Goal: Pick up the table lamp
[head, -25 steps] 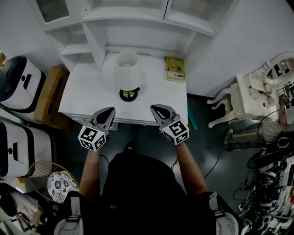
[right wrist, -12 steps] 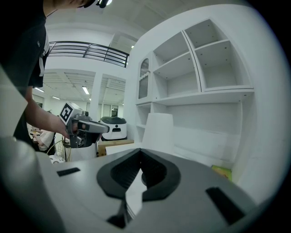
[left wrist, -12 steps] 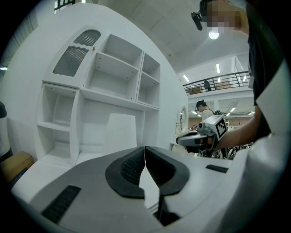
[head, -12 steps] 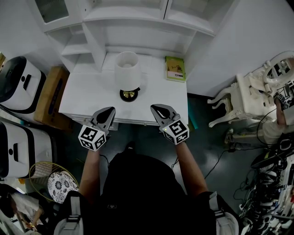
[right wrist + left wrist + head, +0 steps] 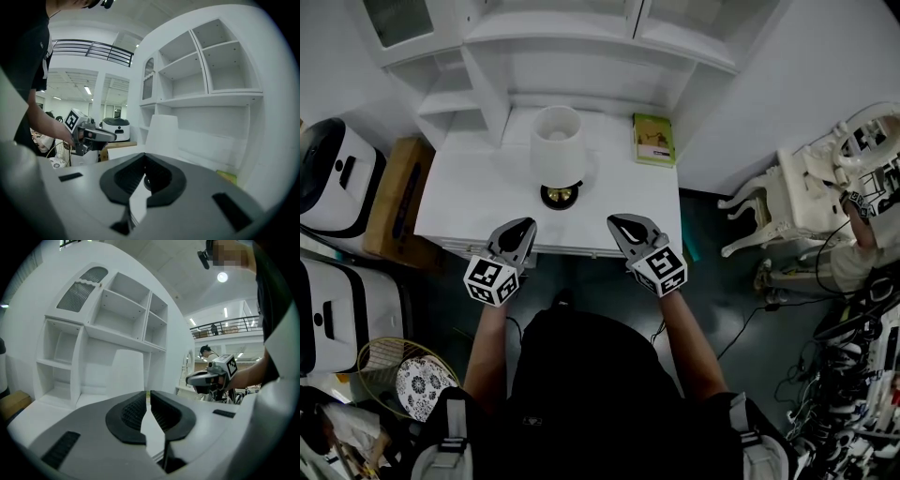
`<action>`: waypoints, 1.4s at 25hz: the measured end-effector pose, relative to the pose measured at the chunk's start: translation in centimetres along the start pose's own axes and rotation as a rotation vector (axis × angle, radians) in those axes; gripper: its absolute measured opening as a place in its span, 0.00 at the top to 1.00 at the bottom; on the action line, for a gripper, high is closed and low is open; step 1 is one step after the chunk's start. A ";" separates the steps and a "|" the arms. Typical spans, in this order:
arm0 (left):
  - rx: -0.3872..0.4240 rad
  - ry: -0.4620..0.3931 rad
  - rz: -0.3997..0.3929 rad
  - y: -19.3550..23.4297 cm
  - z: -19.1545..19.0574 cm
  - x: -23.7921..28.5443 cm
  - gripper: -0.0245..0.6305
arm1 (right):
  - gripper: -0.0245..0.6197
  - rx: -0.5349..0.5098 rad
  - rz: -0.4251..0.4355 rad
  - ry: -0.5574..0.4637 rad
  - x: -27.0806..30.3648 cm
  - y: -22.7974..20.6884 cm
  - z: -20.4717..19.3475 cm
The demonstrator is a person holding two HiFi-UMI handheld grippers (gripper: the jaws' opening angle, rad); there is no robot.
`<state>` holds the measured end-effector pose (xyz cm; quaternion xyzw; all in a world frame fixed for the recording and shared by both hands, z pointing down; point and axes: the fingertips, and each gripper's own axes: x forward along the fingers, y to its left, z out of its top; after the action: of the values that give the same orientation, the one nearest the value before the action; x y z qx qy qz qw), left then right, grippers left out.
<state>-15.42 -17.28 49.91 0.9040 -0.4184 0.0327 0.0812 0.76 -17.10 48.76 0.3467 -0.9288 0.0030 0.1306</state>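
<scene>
- The head view alone gives you the layout. The table lamp (image 5: 557, 141) stands upright mid-desk (image 5: 473, 192), a white shade over a dark round base. A green book (image 5: 655, 139) lies well apart from it at the back right.
- Only the gripper views show the shelf unit (image 5: 122, 315) behind the lamp face-on, with its open compartments.
- In both gripper views only the shade shows plainly above the jaws; the lamp's base is hard to make out.
- Your left hand-held gripper (image 5: 523, 225) is clenched and empty, its tips over the desk's front edge and clear of the lamp.
- Your right hand-held gripper (image 5: 619, 221) is likewise clenched on nothing.
- Both forearms reach forward, with the grippers side by side and the lamp ahead between them.
</scene>
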 end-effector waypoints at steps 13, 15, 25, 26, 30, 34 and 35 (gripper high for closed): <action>-0.043 0.080 -0.070 4.2 -4.1 4.7 0.63 | 0.95 -0.001 -0.085 0.057 1.2 -1.7 -0.6; -0.049 0.092 -0.092 4.7 -5.0 5.5 0.59 | 0.95 0.003 -0.098 0.067 1.4 -1.7 -0.8; -0.052 0.115 -0.151 8.3 -8.3 9.4 0.53 | 0.95 0.050 -0.159 0.061 2.1 -1.0 -0.6; -0.048 0.121 -0.156 8.6 -8.7 9.8 0.53 | 0.95 0.055 -0.162 0.060 2.2 -0.8 -0.6; -0.040 0.138 -0.177 9.7 -10.2 11.7 0.49 | 0.95 0.073 -0.173 0.076 2.6 0.0 -1.0; -0.039 0.161 -0.214 10.0 -11.3 13.5 0.45 | 0.95 0.090 -0.200 0.096 2.4 0.4 -1.5; -0.036 0.166 -0.224 10.0 -11.6 14.0 0.45 | 0.95 0.094 -0.207 0.101 2.4 0.4 -1.7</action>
<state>-13.84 -32.17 64.31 0.9376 -0.3073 0.0907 0.1352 -0.82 -18.17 51.01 0.4459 -0.8791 0.0504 0.1605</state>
